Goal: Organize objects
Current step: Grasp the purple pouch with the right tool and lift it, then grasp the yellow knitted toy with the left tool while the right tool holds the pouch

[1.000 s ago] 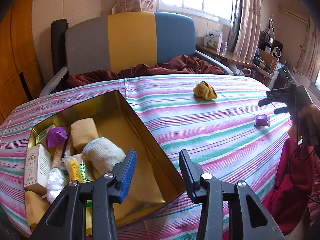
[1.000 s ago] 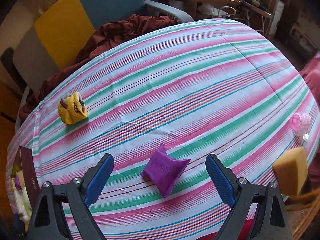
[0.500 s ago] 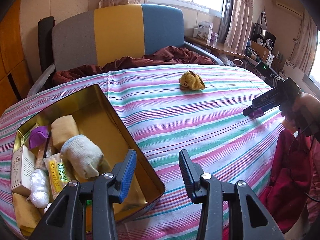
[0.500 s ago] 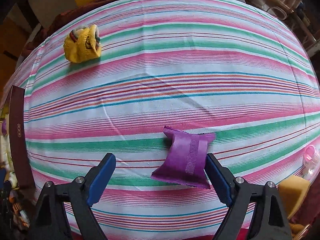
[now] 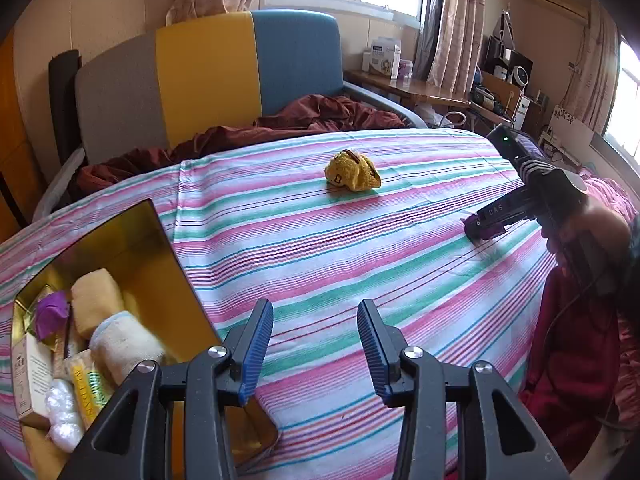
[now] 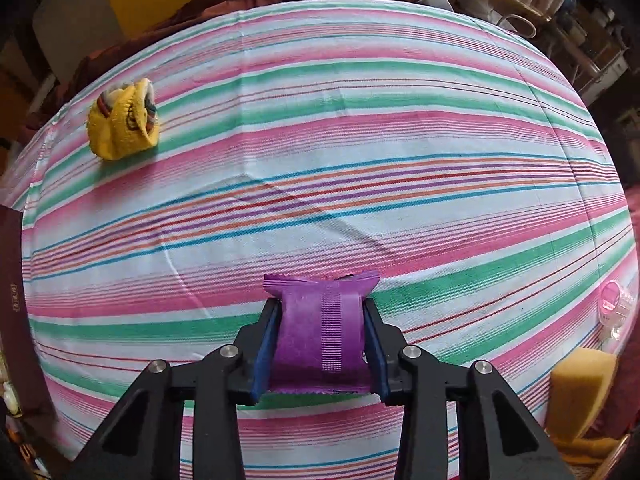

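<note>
My right gripper is shut on a purple snack packet that rests on the striped tablecloth. In the left wrist view the right gripper pins the packet at the table's right side. A yellow rolled sock lies at the far left; it also shows in the left wrist view. My left gripper is open and empty, above the tablecloth beside a gold tin box holding socks, packets and a small carton.
A yellow sponge and a pink hair roller lie at the table's right edge. The tin's dark outer wall shows at the left. A colour-block sofa with a maroon blanket stands behind the table.
My right gripper moved down over the purple packet and closed on it. The left gripper shifted right, so the tin now sits further left in its view.
</note>
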`<act>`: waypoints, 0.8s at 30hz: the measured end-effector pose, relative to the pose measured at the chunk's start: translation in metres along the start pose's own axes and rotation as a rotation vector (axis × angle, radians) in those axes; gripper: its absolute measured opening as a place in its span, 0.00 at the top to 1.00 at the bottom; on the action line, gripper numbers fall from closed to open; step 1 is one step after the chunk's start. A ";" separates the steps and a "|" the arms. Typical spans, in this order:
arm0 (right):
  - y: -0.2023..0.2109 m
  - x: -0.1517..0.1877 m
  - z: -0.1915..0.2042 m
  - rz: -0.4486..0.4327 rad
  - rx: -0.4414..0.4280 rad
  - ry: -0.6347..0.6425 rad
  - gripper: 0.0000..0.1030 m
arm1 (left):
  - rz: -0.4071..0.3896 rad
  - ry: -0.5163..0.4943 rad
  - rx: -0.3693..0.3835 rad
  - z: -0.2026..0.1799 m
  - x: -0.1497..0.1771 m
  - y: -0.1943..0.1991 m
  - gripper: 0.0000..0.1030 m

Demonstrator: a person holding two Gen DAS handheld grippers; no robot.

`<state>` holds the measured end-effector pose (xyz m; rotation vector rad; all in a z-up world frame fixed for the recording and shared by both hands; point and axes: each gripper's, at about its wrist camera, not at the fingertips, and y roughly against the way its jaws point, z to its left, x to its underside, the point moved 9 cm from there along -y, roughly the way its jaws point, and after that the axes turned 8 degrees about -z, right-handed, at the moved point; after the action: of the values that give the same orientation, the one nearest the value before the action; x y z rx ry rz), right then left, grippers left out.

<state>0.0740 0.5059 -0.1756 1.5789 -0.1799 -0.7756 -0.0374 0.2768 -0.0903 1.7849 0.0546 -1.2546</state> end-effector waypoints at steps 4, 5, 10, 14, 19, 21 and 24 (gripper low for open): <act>0.004 -0.004 0.007 -0.077 -0.070 -0.026 0.61 | 0.048 0.054 0.025 -0.005 -0.009 -0.025 0.57; 0.006 -0.005 0.007 -0.091 -0.063 -0.016 0.61 | 0.054 0.063 0.030 -0.006 -0.012 -0.031 0.57; 0.010 0.001 0.008 -0.092 -0.087 -0.019 0.61 | 0.103 0.084 0.042 -0.012 -0.034 -0.075 0.56; 0.012 0.004 0.012 -0.082 -0.087 0.001 0.61 | 0.132 0.050 0.038 -0.020 -0.052 -0.114 0.43; 0.009 -0.001 0.013 -0.073 -0.083 0.009 0.61 | 0.145 0.051 0.043 -0.028 -0.079 -0.158 0.25; 0.009 -0.001 0.012 -0.071 -0.083 0.013 0.61 | 0.122 0.006 0.037 -0.034 -0.092 -0.176 0.20; 0.002 -0.010 0.018 -0.070 -0.087 0.011 0.61 | 0.122 -0.009 0.043 -0.041 -0.106 -0.202 0.17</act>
<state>0.0566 0.4957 -0.1693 1.5132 -0.0819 -0.8178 -0.1604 0.4679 -0.1381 1.7913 -0.0856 -1.1843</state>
